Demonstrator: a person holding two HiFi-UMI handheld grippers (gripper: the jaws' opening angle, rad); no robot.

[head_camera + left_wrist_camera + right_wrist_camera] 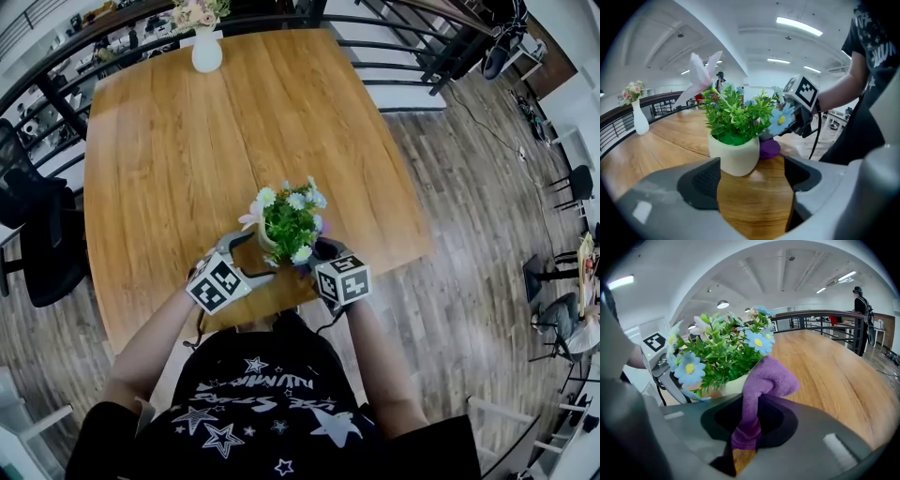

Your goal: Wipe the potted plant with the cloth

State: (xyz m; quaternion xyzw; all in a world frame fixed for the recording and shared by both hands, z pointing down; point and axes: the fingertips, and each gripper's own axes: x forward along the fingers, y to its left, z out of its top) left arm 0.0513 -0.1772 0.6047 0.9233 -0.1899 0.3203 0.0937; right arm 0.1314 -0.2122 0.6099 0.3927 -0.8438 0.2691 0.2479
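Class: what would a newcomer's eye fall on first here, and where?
The potted plant stands near the table's front edge. The right hand-held gripper pinches a purple cloth beside it; the left hand-held gripper is open. A white vase sits at the far edge.

Potted plant point(286, 225) near the table's point(187, 141) front edge
Left gripper point(249, 260) just left of it, right gripper point(321, 255) just right, cloth point(764, 380) in its jaws against the pot; a vase point(206, 52) at the far edge
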